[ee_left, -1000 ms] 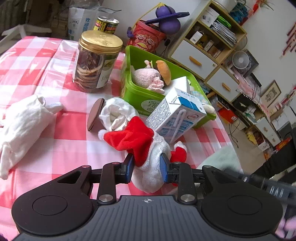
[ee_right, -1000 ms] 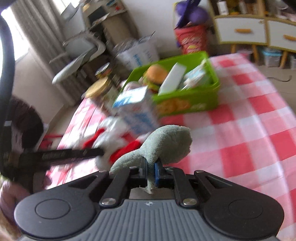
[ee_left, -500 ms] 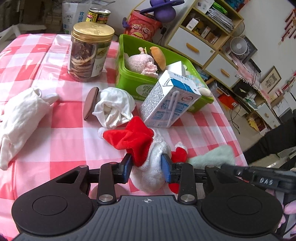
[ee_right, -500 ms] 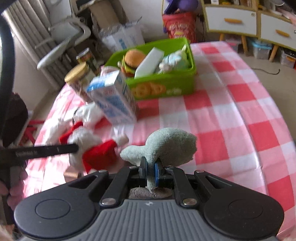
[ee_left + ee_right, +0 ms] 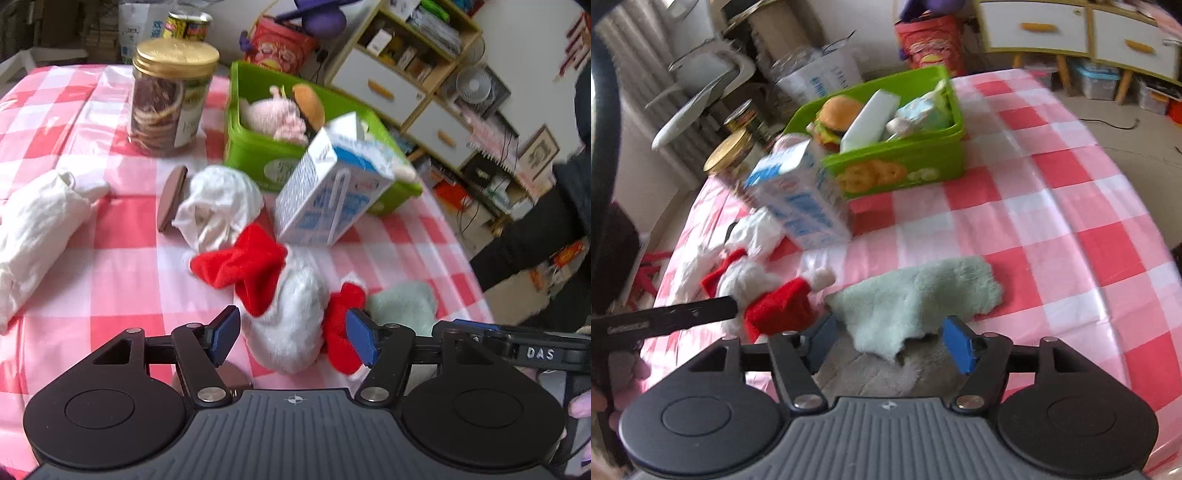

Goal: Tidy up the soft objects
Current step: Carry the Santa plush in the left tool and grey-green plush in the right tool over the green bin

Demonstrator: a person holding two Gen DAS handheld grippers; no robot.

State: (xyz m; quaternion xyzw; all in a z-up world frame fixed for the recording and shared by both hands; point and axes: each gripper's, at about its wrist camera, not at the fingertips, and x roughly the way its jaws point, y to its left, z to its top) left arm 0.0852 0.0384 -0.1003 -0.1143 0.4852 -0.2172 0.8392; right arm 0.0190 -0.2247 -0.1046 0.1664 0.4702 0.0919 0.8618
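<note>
Jaws of both grippers opening around plush toy (image 5: 295, 317) and green cloth (image 5: 916, 299).

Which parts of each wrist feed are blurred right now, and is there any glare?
Left wrist view: milk carton and green bin motion-smeared; white-and-red plush sharper. Right wrist view: carton blurred; sheen on checkered tablecloth; fisheye bends the table's edge.
</note>
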